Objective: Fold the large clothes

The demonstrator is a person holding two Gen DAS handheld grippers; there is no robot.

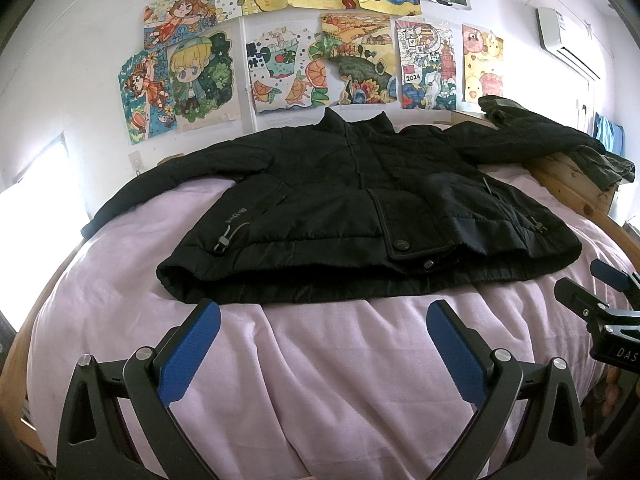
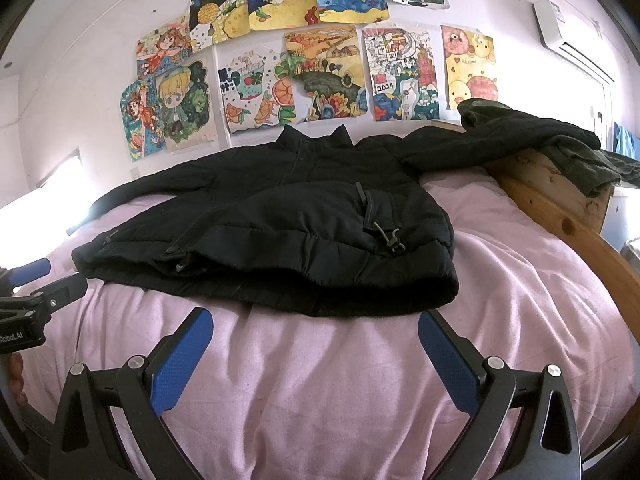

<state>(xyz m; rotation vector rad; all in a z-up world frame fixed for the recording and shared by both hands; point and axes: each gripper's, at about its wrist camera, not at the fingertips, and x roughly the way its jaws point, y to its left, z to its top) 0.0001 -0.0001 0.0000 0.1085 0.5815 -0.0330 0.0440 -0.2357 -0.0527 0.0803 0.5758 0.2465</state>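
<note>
A black padded jacket [image 1: 340,208] lies front up and spread flat on a pink bed sheet [image 1: 320,360], collar toward the wall, both sleeves stretched out sideways. Its right sleeve [image 1: 540,136] drapes onto the wooden bed frame. My left gripper [image 1: 323,312] is open and empty, just short of the jacket's hem. My right gripper [image 2: 315,324] is open and empty, just short of the hem near the jacket's right corner [image 2: 432,280]. Each gripper shows at the edge of the other's view, the right gripper [image 1: 600,296] and the left gripper [image 2: 44,284].
A wooden bed frame [image 2: 560,208] runs along the right side with a dark green garment [image 2: 580,160] piled on it. Children's drawings [image 1: 320,60] cover the wall behind. An air conditioner [image 1: 568,40] hangs top right. A bright window [image 1: 32,192] is at left.
</note>
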